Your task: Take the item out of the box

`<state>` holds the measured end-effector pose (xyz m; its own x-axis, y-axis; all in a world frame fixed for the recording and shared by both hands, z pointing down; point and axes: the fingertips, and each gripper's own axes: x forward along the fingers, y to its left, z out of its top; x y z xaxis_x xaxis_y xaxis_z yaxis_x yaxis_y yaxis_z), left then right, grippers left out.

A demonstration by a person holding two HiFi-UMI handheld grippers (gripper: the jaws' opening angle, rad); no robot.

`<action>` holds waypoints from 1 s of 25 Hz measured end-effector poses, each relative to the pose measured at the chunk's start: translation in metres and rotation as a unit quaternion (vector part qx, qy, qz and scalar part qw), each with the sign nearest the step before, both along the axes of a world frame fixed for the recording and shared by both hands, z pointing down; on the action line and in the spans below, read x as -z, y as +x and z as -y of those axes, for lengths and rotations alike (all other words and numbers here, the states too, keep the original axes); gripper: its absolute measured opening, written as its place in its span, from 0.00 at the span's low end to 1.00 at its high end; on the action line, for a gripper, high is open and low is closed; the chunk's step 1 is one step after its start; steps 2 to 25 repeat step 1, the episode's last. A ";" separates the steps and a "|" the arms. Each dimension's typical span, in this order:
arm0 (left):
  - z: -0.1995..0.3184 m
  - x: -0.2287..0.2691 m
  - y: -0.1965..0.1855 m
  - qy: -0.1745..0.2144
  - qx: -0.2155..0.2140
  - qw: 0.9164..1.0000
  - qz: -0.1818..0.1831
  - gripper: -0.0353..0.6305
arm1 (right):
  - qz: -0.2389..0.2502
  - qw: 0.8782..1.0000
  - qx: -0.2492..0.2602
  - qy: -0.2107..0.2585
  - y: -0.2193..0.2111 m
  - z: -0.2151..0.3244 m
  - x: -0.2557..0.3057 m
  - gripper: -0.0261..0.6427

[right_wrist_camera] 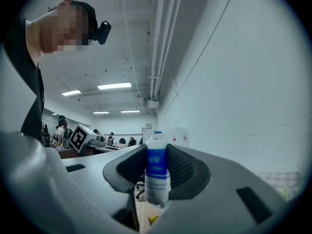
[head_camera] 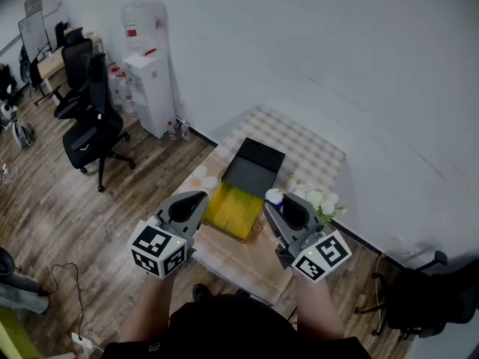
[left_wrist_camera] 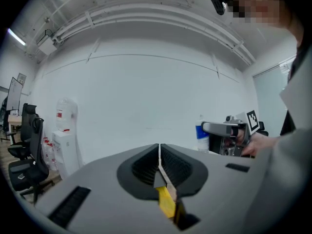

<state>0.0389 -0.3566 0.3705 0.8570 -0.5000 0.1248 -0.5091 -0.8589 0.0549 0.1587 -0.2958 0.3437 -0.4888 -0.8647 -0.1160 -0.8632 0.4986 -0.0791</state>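
Beside one box (head_camera: 232,204), right claw (head_camera: 275,203) clamping one bottle (right_wrist_camera: 157,174)

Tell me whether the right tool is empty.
No: the right tool is clamped on a blue-and-white roll that stands upright between its jaws.

Grey L tool (head_camera: 200,197), R tool (head_camera: 270,203), b/w marker cubes (head_camera: 159,250), black top (head_camera: 224,329)
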 end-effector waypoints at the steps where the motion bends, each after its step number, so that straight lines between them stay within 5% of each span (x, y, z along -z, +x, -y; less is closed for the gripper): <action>1: 0.000 0.000 0.001 0.000 -0.001 1.000 0.000 0.09 | 0.000 1.000 0.001 -0.001 0.000 0.000 0.000 0.24; 25: 0.000 0.000 0.001 0.000 -0.001 1.000 0.000 0.09 | 0.000 1.000 0.001 -0.001 0.000 0.000 0.000 0.24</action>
